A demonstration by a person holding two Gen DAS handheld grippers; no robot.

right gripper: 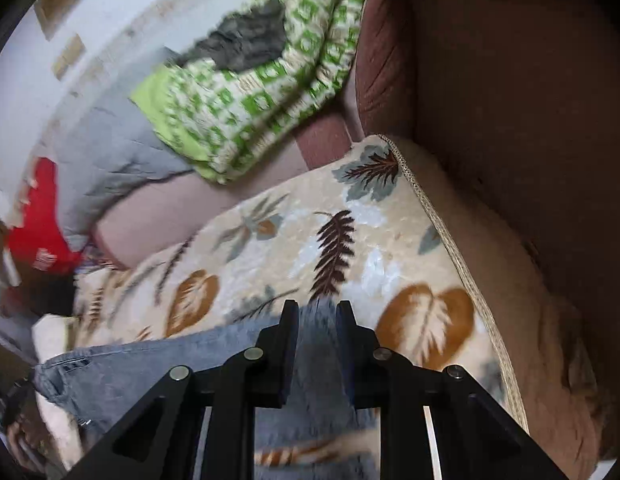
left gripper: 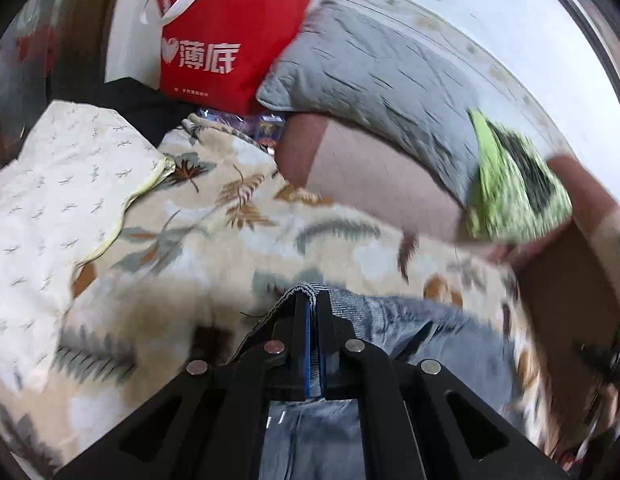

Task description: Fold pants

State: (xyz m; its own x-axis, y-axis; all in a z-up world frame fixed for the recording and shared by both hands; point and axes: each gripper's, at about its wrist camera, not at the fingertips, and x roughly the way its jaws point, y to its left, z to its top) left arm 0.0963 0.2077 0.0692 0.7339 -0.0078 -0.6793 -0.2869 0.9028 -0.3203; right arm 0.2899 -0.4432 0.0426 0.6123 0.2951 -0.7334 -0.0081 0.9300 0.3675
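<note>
Gripping denim with both tongs. Left tongs (left gripper: 312,300) clamped together on a hemmed edge of the jeans (left gripper: 393,320), fabric pinched between the pads, rest of the denim trailing right of the tongs and back under them. Right tongs (right gripper: 317,308) closed on denim too, fingers a little apart with a thick fold of the jeans (right gripper: 170,364) filling the gap; denim running left from there, a pocket or seam detail near the far left edge. Lying under both tongs, a leaf-print blanket (left gripper: 246,216) over the sofa. Ahead of the left tongs: grey quilted pillow (left gripper: 373,68), red bag (left gripper: 230,36) with white characters, further left a white twig-print cover (left gripper: 58,184). Ahead-right of them a green patterned cushion (left gripper: 509,184), blurred. Ahead-left of the right tongs, same green patterned cushion (right gripper: 262,84) with a dark patch on it; brown sofa arm (right gripper: 509,120) to the right. Motion blur throughout both views.
</note>
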